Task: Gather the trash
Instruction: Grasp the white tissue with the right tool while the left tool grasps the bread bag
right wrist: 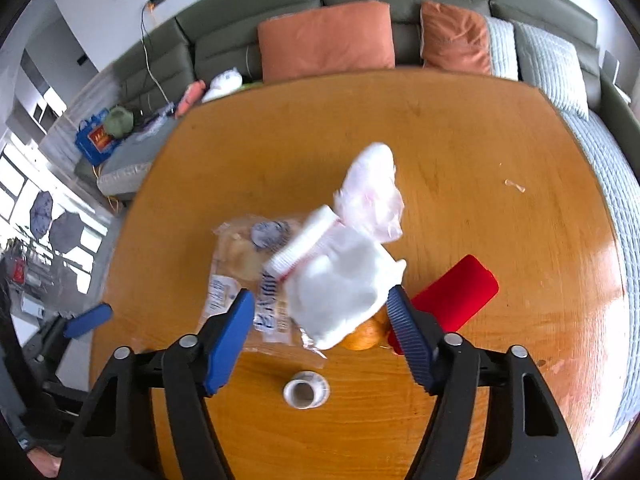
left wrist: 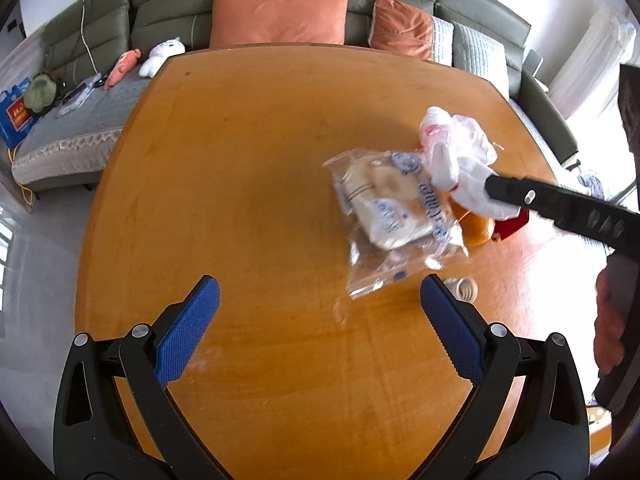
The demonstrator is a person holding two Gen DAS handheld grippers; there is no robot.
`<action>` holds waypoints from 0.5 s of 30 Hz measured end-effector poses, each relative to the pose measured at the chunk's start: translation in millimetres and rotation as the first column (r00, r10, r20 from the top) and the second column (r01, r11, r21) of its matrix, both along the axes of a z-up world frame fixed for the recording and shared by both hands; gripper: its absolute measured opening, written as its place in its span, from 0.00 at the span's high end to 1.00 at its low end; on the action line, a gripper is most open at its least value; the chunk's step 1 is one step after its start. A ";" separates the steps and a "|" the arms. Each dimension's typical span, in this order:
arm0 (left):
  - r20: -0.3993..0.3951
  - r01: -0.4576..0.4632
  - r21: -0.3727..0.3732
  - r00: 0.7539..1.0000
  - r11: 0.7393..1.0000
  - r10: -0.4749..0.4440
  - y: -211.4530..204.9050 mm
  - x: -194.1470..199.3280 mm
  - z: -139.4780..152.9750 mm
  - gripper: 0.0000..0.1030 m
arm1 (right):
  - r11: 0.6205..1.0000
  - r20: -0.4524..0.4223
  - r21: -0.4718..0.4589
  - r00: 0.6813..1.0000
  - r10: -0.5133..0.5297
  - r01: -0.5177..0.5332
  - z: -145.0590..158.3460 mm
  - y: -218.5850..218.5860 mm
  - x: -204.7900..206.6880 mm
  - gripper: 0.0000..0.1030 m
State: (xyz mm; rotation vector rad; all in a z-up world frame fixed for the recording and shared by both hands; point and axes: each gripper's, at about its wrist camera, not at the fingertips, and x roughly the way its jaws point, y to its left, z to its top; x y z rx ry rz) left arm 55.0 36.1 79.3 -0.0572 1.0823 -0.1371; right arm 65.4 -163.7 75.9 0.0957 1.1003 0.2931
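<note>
A: Nearest in the left wrist view: left gripper (left wrist: 320,312), blue pads spread wide, nothing between them, held above bare wood of the table (left wrist: 240,180)

B: Nearest in the right wrist view: right gripper (right wrist: 322,326), jaws parted around the lower end of a white crumpled plastic bag (right wrist: 344,280). Right-hand pad (right wrist: 408,340) at the bag's edge; left-hand pad clear of it. Pinching not confirmed; image blurred

A: Below the right tongs, on the table: small roll of clear tape (right wrist: 306,390), lying flat

B: Next out: clear bread packet (left wrist: 392,216) with blue print, flat on the table, partly under the white bag. Beside it an orange fruit (right wrist: 364,336) and a red case (right wrist: 452,300), both touching or nearly touching the bag

A: Further out: upper part of the bag, pinkish translucent, bunched. Small scrap (right wrist: 516,186) lying well apart, toward the right edge

B: Beyond the table: green sofa (left wrist: 200,20), orange cushions (left wrist: 280,16), plush toys (left wrist: 164,54), blue shopping bag (left wrist: 16,114)
</note>
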 end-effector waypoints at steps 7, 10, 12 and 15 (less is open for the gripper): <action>-0.029 0.006 0.008 1.000 1.000 -0.005 -19.8 19.6 -3.8 0.06 | 0.998 -0.029 -0.057 0.999 0.031 -0.033 -16.3 3.4 12.4 0.83; -0.031 0.012 0.013 0.999 1.000 -0.011 -25.2 25.6 -3.3 0.06 | 1.000 -0.019 0.018 0.999 0.025 -0.025 -8.2 -6.3 13.7 0.86; -0.036 0.013 0.010 0.999 1.000 -0.012 -29.4 31.0 -3.5 0.06 | 0.998 0.010 0.057 1.000 0.017 -0.018 2.2 -12.3 11.0 0.86; -0.044 0.014 0.010 0.999 1.000 -0.013 -37.4 43.4 -5.0 0.06 | 0.993 0.046 0.121 0.999 -0.004 -0.002 18.8 -22.3 7.6 0.86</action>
